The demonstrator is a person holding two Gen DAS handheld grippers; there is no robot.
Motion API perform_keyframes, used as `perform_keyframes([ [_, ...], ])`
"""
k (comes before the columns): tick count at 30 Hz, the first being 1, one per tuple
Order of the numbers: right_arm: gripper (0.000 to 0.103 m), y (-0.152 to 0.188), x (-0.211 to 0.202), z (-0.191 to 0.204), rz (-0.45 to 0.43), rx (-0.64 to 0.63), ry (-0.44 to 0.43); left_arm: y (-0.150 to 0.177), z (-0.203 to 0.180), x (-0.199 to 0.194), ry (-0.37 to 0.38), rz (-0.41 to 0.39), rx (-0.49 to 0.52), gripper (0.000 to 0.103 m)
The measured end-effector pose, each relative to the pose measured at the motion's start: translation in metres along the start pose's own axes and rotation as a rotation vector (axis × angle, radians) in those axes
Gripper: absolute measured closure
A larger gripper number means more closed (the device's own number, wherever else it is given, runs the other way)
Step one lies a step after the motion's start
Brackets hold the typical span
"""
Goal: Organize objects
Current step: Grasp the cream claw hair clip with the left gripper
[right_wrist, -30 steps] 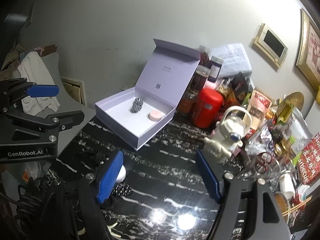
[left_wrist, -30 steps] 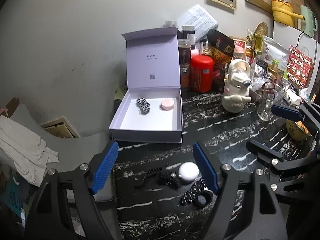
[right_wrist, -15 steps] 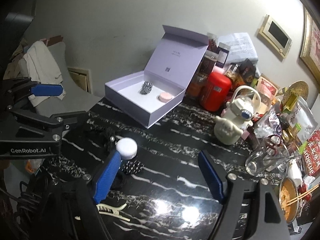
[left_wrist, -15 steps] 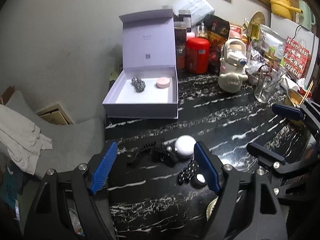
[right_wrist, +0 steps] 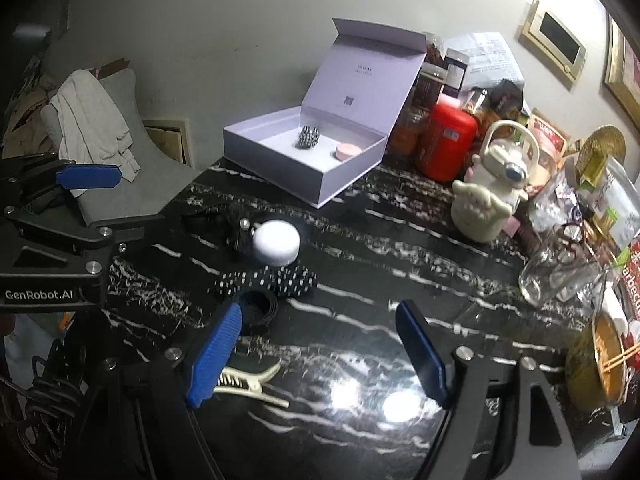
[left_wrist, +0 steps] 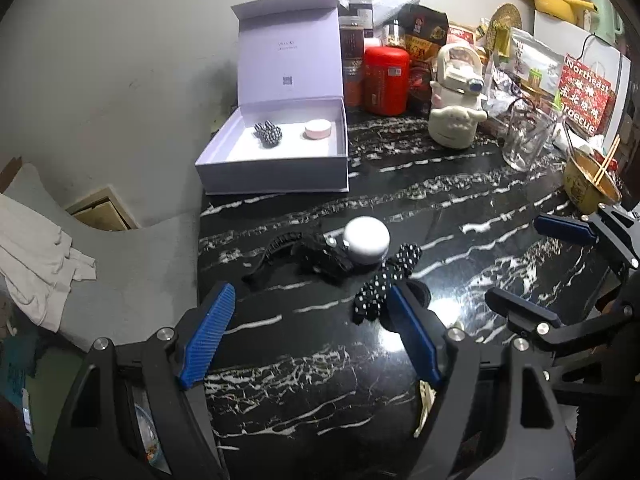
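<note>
An open lilac box (left_wrist: 276, 168) (right_wrist: 280, 164) stands at the table's far left, holding a checkered hair tie (left_wrist: 268, 133) and a pink round case (left_wrist: 318, 129). Nearer lie a white round case (left_wrist: 366, 236) (right_wrist: 277, 242), a black hair claw (left_wrist: 320, 256), a polka-dot scrunchie (left_wrist: 386, 280) (right_wrist: 272, 278), a black band (right_wrist: 258, 308) and a cream hair clip (right_wrist: 248, 380). My left gripper (left_wrist: 311, 292) hangs open just short of the black claw, holding nothing. My right gripper (right_wrist: 319, 308) is open too, with only bare table between its fingers; its left finger is beside the black band.
Along the back wall stand a red canister (left_wrist: 386, 80), jars and snack bags. A cream figure bottle (left_wrist: 456, 112), a glass jug (left_wrist: 526, 140) and a bowl with chopsticks (left_wrist: 592, 188) crowd the right. A grey chair with a cloth (left_wrist: 40, 256) sits past the table's left edge.
Both grippers have sunk toward the table and tipped downward. The loose hair items now sit higher and larger in view, and the cream clip has come into the right wrist view.
</note>
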State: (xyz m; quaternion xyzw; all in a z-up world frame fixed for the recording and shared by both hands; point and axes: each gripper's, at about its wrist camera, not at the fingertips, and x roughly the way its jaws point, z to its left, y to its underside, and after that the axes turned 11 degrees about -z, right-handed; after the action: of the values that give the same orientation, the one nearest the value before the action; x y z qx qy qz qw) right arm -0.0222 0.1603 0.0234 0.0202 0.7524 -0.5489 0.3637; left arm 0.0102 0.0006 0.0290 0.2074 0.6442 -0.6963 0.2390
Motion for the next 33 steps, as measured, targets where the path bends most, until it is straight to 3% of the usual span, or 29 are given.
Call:
perform_keyframes([
  [10, 0.022, 0.043, 0.006, 0.008, 0.068, 0.010, -0.025, 0.042, -0.018, 0.006, 0.057, 0.056, 0.029, 0.025],
  [19, 0.022, 0.079, 0.003, -0.001, 0.118, 0.027, -0.014, 0.071, -0.048, 0.012, 0.173, 0.098, 0.071, 0.025],
  [30, 0.022, 0.084, 0.001, -0.021, 0.131, 0.026, 0.058, 0.085, -0.082, 0.034, 0.296, 0.153, 0.130, 0.025],
  [33, 0.022, 0.082, 0.004, -0.030, 0.129, 0.060, 0.057, 0.086, -0.085, 0.043, 0.291, 0.173, 0.130, 0.027],
])
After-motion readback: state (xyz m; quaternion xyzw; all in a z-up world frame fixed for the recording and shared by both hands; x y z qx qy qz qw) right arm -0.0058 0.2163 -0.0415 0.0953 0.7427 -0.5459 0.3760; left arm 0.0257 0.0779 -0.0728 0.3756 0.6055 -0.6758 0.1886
